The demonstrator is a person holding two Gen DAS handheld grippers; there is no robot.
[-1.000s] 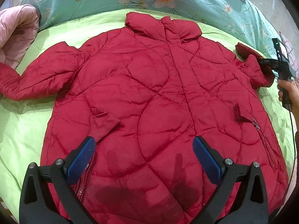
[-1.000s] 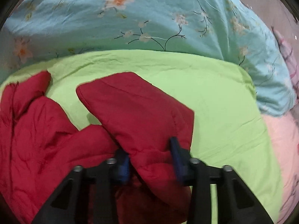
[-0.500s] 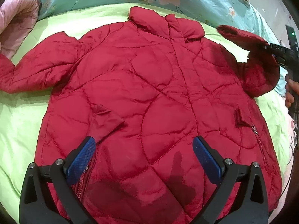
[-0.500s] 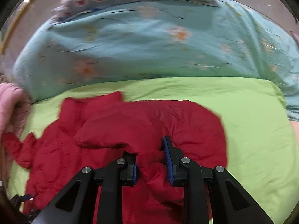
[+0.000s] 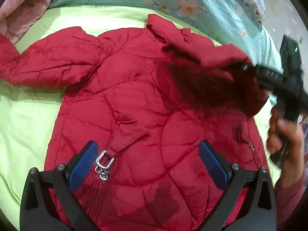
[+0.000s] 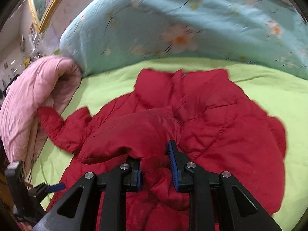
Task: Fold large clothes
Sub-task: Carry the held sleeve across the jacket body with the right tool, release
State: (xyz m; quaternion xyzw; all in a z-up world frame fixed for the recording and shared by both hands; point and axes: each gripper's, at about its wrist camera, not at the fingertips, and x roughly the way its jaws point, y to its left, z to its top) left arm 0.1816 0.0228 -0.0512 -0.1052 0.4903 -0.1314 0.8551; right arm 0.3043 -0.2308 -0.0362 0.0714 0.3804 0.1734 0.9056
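Right gripper [image 6: 155, 165] is clamped on the red jacket's [image 5: 134, 105] sleeve [image 6: 127, 134], being folded inward toward nine o'clock; laying it flat is called for next.

Left gripper [image 5: 148, 163] is held open.

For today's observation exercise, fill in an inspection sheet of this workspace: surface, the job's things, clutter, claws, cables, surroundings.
Surface: green sheet on a bed, bare around the coat.
Job's things: red quilted jacket lying spread out, front up; one sleeve stretched out flat, the other sleeve lifted and carried over the chest.
Clutter: pink quilt bunched at the sheet's edge, touching the outstretched cuff.
Claws: left claw open above the hem, holding nothing; right claw shut on the lifted sleeve, its jaws having just closed tighter.
Cables: nothing seen.
Surroundings: floral teal duvet behind the coat; framed picture on the wall.
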